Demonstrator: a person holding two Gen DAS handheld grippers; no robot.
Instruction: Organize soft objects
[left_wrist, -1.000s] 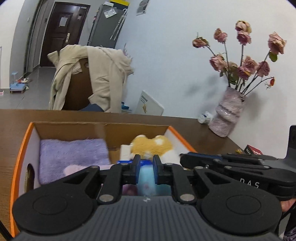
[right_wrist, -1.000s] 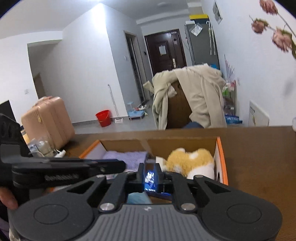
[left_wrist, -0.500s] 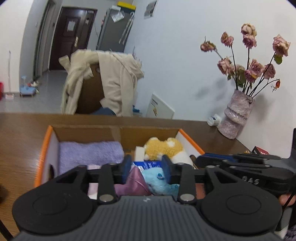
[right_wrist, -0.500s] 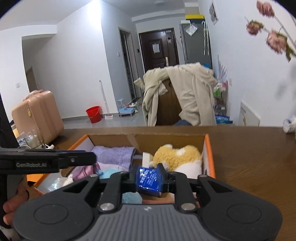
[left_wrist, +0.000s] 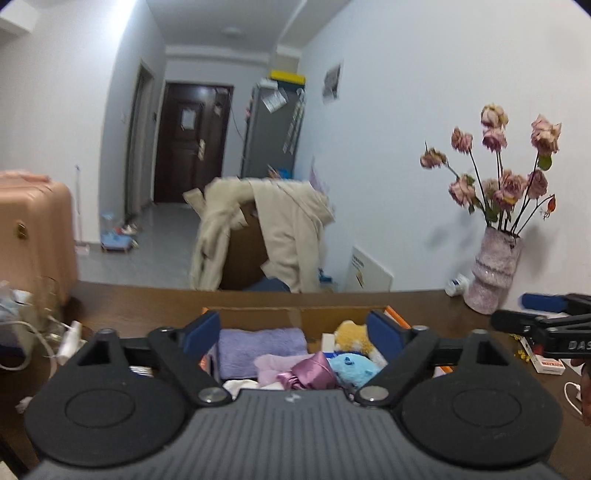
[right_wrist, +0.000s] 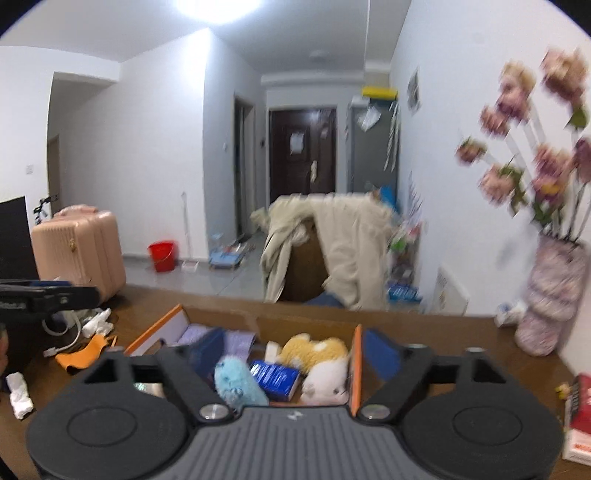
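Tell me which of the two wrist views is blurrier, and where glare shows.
Right wrist view: heavier motion blur, the flowers and vase smeared, and a ceiling light blown out at the top. Left wrist view: sharper, flowers fairly crisp, no strong glare; both bend at the edges.

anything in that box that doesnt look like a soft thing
Yes: a blue packet lies in the cardboard box between the light blue plush and the yellow-and-white plush. It looks stiff and printed, unlike the folded purple towel and the toys around it.
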